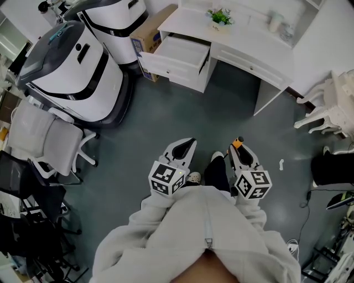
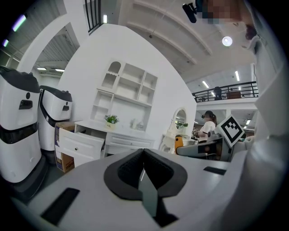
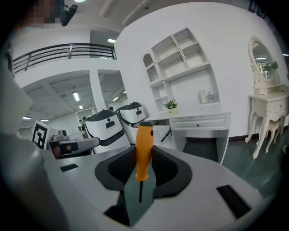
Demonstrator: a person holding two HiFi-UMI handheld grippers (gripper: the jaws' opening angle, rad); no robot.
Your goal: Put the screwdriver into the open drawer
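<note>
Clamped between the pads of the right tongs [image 1: 239, 148]: the screwdriver [image 3: 144, 144], orange handle pointing up and forward, thin dark shaft pointing back toward the camera. Left tongs [image 2: 143, 153] pressed together, with nothing between the pads. Black-and-white square markers on both cubes. In the head view, open drawer [image 1: 182, 52] at 12 o'clock from the left tongs and well apart from both, pulled out of the white bench [image 1: 249, 50]. Small potted plant [image 1: 220, 16] on the bench, at 1 o'clock from the drawer. Cardboard box [image 1: 149, 33] just beside the drawer at 9 o'clock, its print too small to read.
</note>
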